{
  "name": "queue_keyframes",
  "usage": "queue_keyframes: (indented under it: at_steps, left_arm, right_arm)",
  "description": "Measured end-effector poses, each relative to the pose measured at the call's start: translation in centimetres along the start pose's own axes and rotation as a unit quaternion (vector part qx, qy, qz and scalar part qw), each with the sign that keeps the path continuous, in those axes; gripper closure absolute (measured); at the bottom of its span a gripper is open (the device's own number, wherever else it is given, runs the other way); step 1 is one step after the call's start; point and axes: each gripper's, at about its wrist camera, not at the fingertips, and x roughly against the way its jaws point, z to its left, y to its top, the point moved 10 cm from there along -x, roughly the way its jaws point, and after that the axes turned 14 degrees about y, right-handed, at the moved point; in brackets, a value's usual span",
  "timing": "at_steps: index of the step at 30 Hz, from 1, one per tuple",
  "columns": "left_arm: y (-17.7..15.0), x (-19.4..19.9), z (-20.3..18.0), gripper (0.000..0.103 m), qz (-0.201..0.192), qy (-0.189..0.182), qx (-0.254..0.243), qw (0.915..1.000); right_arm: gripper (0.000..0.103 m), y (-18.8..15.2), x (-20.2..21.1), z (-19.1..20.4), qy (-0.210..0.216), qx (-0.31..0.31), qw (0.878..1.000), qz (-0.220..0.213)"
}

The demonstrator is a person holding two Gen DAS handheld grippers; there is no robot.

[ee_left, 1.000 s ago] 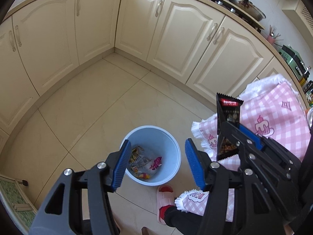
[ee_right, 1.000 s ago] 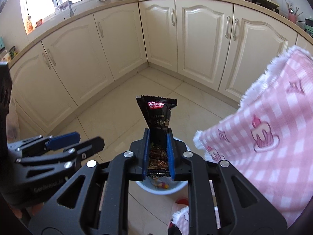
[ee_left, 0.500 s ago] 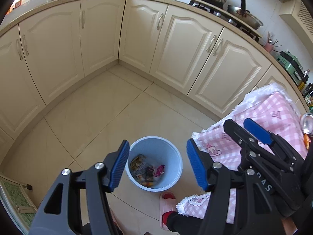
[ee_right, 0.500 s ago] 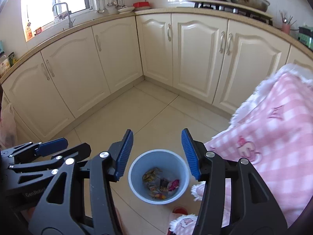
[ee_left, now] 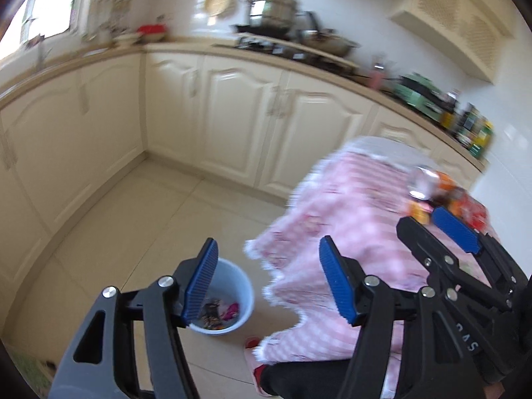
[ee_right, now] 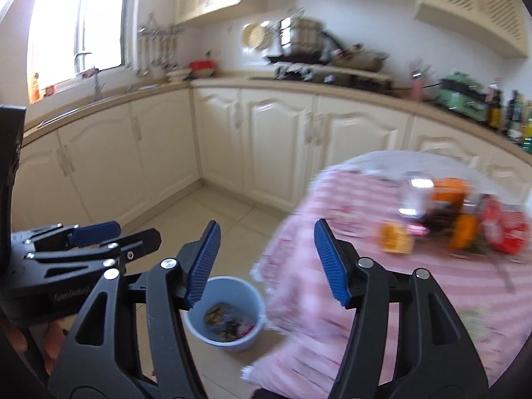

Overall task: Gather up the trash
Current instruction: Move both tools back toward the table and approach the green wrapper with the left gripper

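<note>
Blue-padded left gripper (ee_left: 267,286) and right gripper (ee_right: 266,262) both spread wider, empty, above the pale blue plastic bin (ee_right: 226,312), freed for table litter (ee_right: 449,219).

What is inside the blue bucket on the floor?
The blue bucket holds a small heap of crumpled wrappers, some yellowish, dark and pink. Whatever lies underneath that heap is covered, and the blur hides the details.

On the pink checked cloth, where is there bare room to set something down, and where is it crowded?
Free: the near and left stretch of the pink checked cloth, between its fringed edge and the litter. Crowded: the far right, where the silver can and the orange and red wrappers cluster.
</note>
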Motion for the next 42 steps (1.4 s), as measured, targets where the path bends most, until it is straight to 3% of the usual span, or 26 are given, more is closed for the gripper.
queue_keyframes:
  at_steps: [6, 11, 14, 24, 29, 31, 32, 36, 42]
  left_arm:
    - [-2.1, 2.4, -10.9, 0.037, 0.011, -0.088, -0.097, 0.9913]
    - [-5.5, 3.0, -19.5, 0.037, 0.034, -0.148, -0.196, 0.9687]
    - [-7.3, 2.9, -22.6, 0.037, 0.042, -0.155, -0.236, 0.9584]
    - [-8.0, 1.0, -27.2, 0.036, 0.033, -0.134, -0.31, 0.9406]
    - [-7.6, 0.5, -28.2, 0.037, 0.029, -0.14, -0.318, 0.9373]
    - [-7.6, 0.8, -28.3, 0.049, 0.026, -0.147, -0.322, 0.9351]
    - [-7.7, 0.9, -28.6, 0.06, 0.024, -0.151, -0.324, 0.9336]
    - [-7.7, 1.0, -28.9, 0.067, 0.02, -0.152, -0.332, 0.9307]
    - [-7.5, 0.9, -28.9, 0.084, 0.009, -0.149, -0.317, 0.9367]
  right_arm:
    - [0.04, -2.5, 7.8, -7.3, -0.078, -0.041, 0.996, -0.008]
    - [0.039, -5.5, 12.9, -13.4, -0.132, -0.087, 0.987, -0.011]
    - [0.039, -6.8, 14.6, -16.0, -0.146, -0.111, 0.983, -0.013]
    - [0.037, -8.1, 15.5, -18.1, -0.136, -0.143, 0.98, -0.025]
    - [0.036, -8.2, 15.4, -18.7, -0.136, -0.149, 0.979, -0.024]
    - [0.036, -8.1, 15.3, -19.2, -0.137, -0.152, 0.979, -0.024]
    - [0.036, -8.1, 15.2, -19.4, -0.137, -0.154, 0.978, -0.024]
    - [0.036, -7.9, 14.9, -19.9, -0.131, -0.164, 0.977, -0.022]
    - [0.036, -8.1, 14.4, -20.1, -0.125, -0.171, 0.977, -0.017]
